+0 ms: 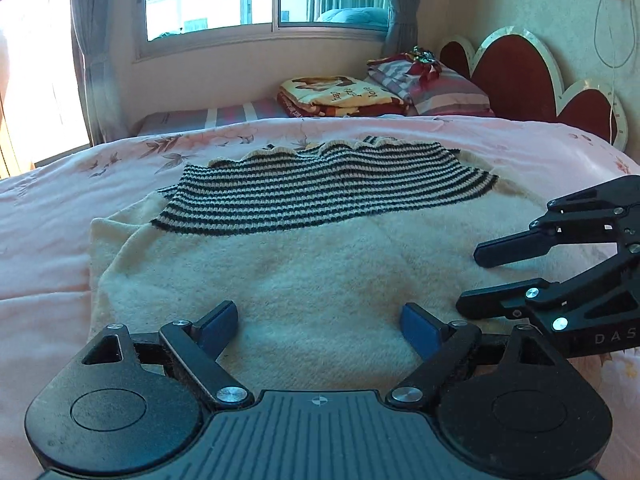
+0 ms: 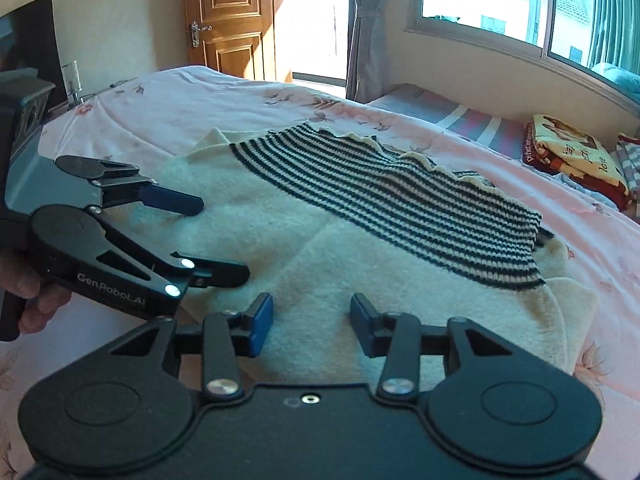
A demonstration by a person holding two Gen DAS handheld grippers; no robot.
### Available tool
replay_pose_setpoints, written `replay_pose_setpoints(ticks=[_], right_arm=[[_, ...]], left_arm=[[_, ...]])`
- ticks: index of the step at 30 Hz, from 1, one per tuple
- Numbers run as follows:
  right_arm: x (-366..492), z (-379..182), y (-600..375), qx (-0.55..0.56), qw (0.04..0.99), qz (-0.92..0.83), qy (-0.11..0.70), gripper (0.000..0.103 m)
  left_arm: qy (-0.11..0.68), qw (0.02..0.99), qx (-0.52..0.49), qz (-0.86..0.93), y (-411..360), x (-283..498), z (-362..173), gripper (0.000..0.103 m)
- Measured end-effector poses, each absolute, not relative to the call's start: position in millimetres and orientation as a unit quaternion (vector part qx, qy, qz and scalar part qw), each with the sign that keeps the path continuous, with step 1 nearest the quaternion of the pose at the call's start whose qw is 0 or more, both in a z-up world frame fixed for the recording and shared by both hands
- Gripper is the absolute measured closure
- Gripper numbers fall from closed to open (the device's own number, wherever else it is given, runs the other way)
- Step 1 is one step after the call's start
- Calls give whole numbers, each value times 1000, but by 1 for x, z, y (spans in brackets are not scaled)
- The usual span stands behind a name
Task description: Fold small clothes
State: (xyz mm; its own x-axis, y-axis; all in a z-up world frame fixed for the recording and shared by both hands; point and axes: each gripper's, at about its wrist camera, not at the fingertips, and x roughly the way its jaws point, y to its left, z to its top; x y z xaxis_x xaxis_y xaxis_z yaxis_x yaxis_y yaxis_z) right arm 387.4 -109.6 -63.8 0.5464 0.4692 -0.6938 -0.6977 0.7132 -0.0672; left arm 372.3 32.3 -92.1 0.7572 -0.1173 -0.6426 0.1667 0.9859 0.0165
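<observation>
Cream sweater (image 1: 304,280), striped panel, flat mid-bed (image 1: 48,248). Left gripper (image 2: 212,240) "GenRobotAI", spread, empty. Right gripper (image 2: 312,320) part-spread, empty.

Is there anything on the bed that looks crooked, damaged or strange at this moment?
Nothing looks damaged or spilled. The cream garment lies mostly flat on the pink bedspread, and its striped part sits slightly skewed with a wavy far edge, as expected mid-fold.

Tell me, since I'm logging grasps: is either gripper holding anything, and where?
Nothing is held: left gripper and right gripper hang open over the cream sweater.
</observation>
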Motion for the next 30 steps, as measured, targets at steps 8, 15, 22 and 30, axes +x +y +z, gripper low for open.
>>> replay_pose_setpoints(ticks=[8,15,22,30], right_arm=[[375,-64,-153,-201,862,323,334,60],[368,-68,-199,-163,878,289,345,59],[357,-44,-212,-104,901,251,337,59],[369,-55,-247,-1,905,200,376,61]], left_arm=[[340,936,51,-73,78,340,-99,5],[338,938,43,-61,84,337,-101,5],[318,947,31,-40,83,330,-76,5],[343,939,8,3,93,342,-83,5]])
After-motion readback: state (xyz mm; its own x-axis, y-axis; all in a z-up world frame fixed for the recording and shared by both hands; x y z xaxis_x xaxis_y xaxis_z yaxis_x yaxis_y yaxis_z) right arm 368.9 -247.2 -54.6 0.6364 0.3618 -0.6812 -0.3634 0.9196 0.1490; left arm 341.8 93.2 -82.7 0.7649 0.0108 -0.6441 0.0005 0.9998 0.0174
